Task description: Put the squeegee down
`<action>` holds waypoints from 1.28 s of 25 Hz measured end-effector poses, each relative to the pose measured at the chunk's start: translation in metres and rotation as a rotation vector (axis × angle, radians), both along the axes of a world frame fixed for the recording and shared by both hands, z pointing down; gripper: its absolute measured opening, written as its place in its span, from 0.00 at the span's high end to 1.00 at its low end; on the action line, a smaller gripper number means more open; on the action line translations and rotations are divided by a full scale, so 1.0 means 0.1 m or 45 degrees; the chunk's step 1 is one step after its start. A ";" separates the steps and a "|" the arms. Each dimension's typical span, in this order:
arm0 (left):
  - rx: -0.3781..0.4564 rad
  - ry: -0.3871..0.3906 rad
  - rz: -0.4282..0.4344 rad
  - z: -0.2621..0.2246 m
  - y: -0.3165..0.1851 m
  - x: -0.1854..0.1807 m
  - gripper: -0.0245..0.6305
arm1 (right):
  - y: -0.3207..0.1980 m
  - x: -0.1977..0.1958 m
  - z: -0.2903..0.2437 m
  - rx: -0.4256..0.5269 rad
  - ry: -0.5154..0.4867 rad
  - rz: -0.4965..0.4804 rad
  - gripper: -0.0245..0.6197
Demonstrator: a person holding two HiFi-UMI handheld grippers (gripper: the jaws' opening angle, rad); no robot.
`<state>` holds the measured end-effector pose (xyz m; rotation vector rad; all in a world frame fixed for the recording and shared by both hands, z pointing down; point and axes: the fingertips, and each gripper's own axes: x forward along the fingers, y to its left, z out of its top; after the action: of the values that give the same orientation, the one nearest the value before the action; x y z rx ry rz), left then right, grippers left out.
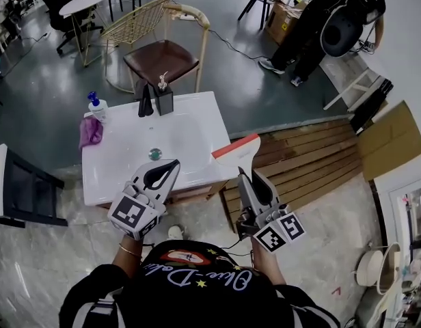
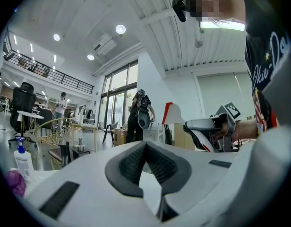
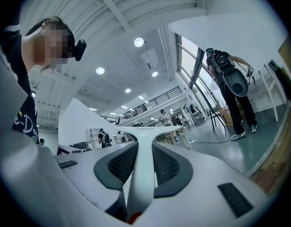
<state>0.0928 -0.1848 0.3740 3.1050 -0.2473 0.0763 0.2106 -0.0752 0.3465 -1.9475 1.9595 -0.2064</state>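
The squeegee is white with a red end; its handle runs up between the pads of my right gripper, which is shut on it. The blade sticks out past the white sink counter's right front corner, above the floor. In the left gripper view the squeegee and the right gripper show at the right. My left gripper hovers over the counter's front edge, its pad tips together with nothing between them.
On the counter stand a blue-pump soap bottle, a purple cloth, a black faucet and a black dispenser. A chair stands behind it. Wooden planks lie at the right. A person in black stands beyond.
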 end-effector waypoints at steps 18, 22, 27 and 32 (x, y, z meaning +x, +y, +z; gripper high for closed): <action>-0.033 0.004 -0.019 0.11 -0.36 -0.28 0.94 | -0.36 -0.20 0.08 -0.037 -0.002 0.014 0.81; -0.037 0.018 -0.017 0.09 -0.44 -0.36 0.94 | -0.44 -0.25 0.06 -0.042 0.007 0.021 0.81; -0.048 0.016 -0.022 0.11 -0.55 -0.44 0.94 | -0.52 -0.32 0.03 -0.051 0.027 0.035 0.81; -0.077 0.031 0.016 0.17 -0.54 -0.42 0.94 | -0.50 -0.32 0.05 -0.085 0.036 0.068 0.81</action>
<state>0.0509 -0.2384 0.3906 3.0459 -0.2202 0.0451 0.1787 -0.1251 0.3519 -2.0528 1.9392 -0.2338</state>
